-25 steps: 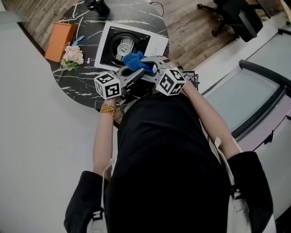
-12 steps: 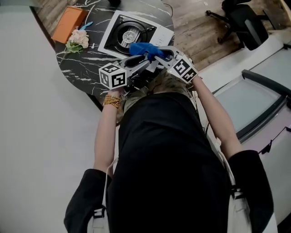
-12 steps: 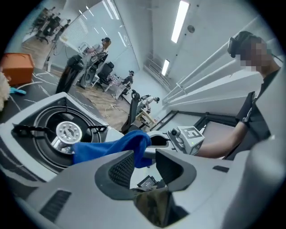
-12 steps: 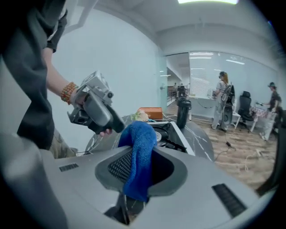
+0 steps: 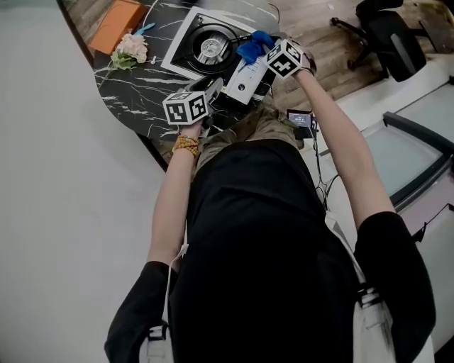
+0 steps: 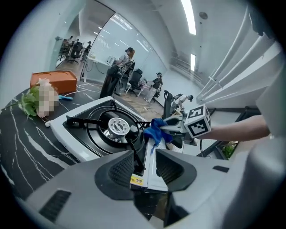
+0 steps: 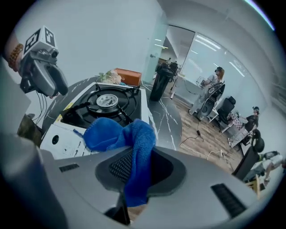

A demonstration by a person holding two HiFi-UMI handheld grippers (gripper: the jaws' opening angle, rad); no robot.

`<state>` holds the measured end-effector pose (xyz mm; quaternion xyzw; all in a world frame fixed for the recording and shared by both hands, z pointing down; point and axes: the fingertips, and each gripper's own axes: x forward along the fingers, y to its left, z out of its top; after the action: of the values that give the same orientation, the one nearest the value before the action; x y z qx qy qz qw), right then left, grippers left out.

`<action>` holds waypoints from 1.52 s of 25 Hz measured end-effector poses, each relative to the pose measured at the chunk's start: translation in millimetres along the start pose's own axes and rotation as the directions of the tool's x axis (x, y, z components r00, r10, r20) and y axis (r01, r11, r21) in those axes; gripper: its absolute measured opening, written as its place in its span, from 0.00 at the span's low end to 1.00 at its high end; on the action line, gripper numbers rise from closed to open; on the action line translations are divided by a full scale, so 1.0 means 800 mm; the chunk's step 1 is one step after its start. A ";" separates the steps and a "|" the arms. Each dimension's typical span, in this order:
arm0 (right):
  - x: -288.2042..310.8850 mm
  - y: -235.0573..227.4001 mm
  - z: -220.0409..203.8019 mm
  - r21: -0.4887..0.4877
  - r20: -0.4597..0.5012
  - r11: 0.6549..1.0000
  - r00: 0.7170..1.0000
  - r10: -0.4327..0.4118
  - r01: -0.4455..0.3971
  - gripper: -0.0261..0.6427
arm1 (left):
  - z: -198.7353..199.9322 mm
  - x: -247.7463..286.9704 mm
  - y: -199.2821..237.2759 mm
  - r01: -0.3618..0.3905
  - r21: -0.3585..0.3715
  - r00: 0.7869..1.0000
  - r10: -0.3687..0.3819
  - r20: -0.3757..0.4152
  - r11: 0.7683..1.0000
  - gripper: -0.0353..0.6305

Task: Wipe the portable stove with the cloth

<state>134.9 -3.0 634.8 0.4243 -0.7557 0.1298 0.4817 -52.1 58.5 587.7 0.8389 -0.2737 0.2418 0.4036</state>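
Far left on the black marbled table (image 5: 135, 92): an orange box (image 5: 119, 15), then a small bunch of pale flowers (image 5: 133, 48) just beside it. Next along, the portable stove (image 5: 245, 78), set at an angle near the table's edge: white casing, a black recessed top with a round silver burner (image 6: 111, 127) and black pan supports, and a white front panel with a yellow label at one corner. Just short of that panel, on the near side, the left gripper (image 6: 146, 156), tilted down toward it, jaws apart after just opening, nothing clamped, only the stove's front edge showing in the gap. Further right, the cloth (image 5: 255, 48): bright blue, fluffy, bunched into loose folds, over the stove's right front corner beside the burner well; contact with the casing not clear from any view. Pinched in the right gripper (image 7: 143, 163), jaws just closing and now clamped on it, one fold hanging down between the pads and the rest spilling out ahead. Far right, off the table on the wooden floor, a black office chair (image 5: 390, 32).
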 end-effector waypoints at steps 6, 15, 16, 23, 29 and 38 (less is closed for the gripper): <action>0.009 0.023 0.008 -0.102 -0.046 0.995 0.999 -0.026 0.022 0.11 | -0.024 0.035 0.015 -0.018 0.001 0.995 0.018 -0.103 1.000 0.28; -0.019 0.157 0.019 -0.183 0.009 0.975 0.991 0.133 -0.130 0.11 | -0.037 0.048 0.017 -0.008 -0.035 0.996 0.004 -0.093 0.999 0.26; -0.021 0.170 0.019 -0.188 0.018 0.973 0.990 0.142 -0.136 0.11 | -0.036 0.050 0.015 0.001 -0.040 0.996 -0.005 -0.094 0.999 0.26; -0.049 0.242 0.022 -0.188 0.039 0.903 0.915 0.401 -0.387 0.11 | -0.036 0.045 0.017 0.027 -0.125 0.996 -0.037 -0.078 0.992 0.26; -0.148 0.230 0.064 -0.161 0.411 0.811 0.709 0.573 -0.562 0.11 | 0.001 -0.027 -0.048 0.324 -0.128 0.945 -0.316 0.084 0.937 0.35; -0.208 0.235 0.116 -0.424 0.495 0.878 0.754 0.431 -0.223 0.30 | 0.052 -0.068 -0.120 0.654 -0.319 0.745 -0.509 0.431 0.686 0.30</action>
<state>-37.3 140.8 488.7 0.2130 -0.9389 -0.0532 0.2650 -21.1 89.3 477.9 0.7913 -0.0972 -0.1051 0.5945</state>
